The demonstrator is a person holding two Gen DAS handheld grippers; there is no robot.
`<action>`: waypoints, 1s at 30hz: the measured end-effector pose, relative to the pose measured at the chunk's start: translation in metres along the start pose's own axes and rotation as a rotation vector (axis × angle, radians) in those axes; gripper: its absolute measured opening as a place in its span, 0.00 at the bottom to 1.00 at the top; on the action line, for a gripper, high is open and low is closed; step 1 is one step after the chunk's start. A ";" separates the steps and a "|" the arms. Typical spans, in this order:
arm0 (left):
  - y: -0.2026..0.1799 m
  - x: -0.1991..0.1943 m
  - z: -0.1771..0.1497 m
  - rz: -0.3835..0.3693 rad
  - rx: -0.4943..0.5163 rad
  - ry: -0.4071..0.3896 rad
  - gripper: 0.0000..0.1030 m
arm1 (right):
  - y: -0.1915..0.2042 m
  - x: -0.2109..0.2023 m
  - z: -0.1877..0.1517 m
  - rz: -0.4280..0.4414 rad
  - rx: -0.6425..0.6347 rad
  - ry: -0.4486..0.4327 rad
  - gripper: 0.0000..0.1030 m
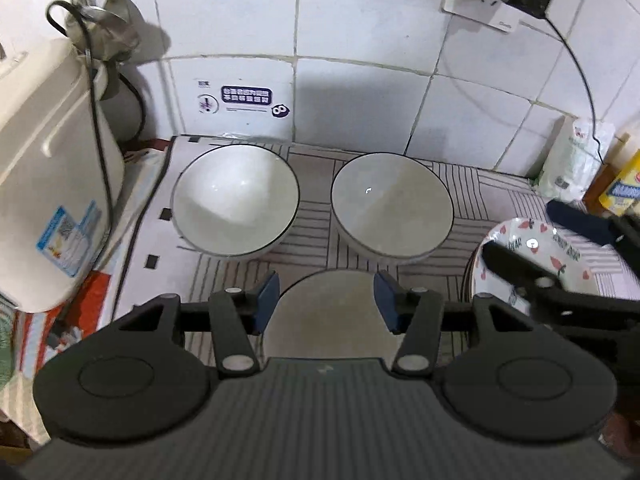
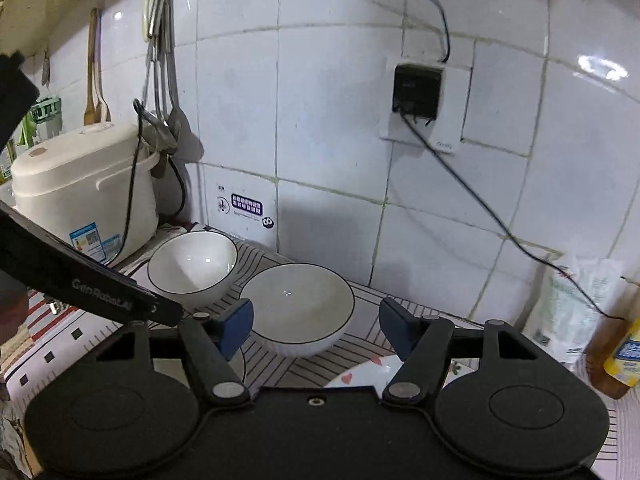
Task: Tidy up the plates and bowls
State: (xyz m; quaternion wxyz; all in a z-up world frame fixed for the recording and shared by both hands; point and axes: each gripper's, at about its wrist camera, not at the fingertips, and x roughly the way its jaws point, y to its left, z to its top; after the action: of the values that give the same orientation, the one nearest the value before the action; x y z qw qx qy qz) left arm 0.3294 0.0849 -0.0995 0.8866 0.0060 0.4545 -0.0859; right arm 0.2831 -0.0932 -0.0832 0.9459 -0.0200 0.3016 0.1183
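Two white bowls with dark rims stand side by side on the striped mat by the tiled wall: the left bowl (image 1: 236, 200) (image 2: 192, 266) and the right bowl (image 1: 392, 204) (image 2: 298, 306). A third bowl (image 1: 328, 316) sits right under my left gripper (image 1: 327, 300), which is open with its blue pads either side of the rim. A heart-patterned plate (image 1: 532, 248) (image 2: 372, 370) lies at the right. My right gripper (image 2: 316, 326) is open and empty, above that plate, just in front of the right bowl.
A cream rice cooker (image 1: 48, 184) (image 2: 84, 192) stands at the left with a black cord. A white bag (image 2: 568, 308) and a yellow bottle (image 2: 624, 356) stand at the right. A wall socket (image 2: 418, 92) with a trailing cable and hanging utensils (image 2: 160, 40) are on the wall.
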 end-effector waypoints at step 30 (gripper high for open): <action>0.004 0.107 0.027 -0.065 -0.077 0.118 0.15 | -0.026 0.142 -0.011 -0.037 0.178 0.265 0.17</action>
State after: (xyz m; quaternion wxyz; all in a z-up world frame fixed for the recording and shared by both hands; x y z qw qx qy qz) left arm 0.4128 0.0711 -0.1701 0.8545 -0.0379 0.5090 -0.0964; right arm 0.3951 -0.0899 -0.1748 0.8978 0.0431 0.4326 0.0701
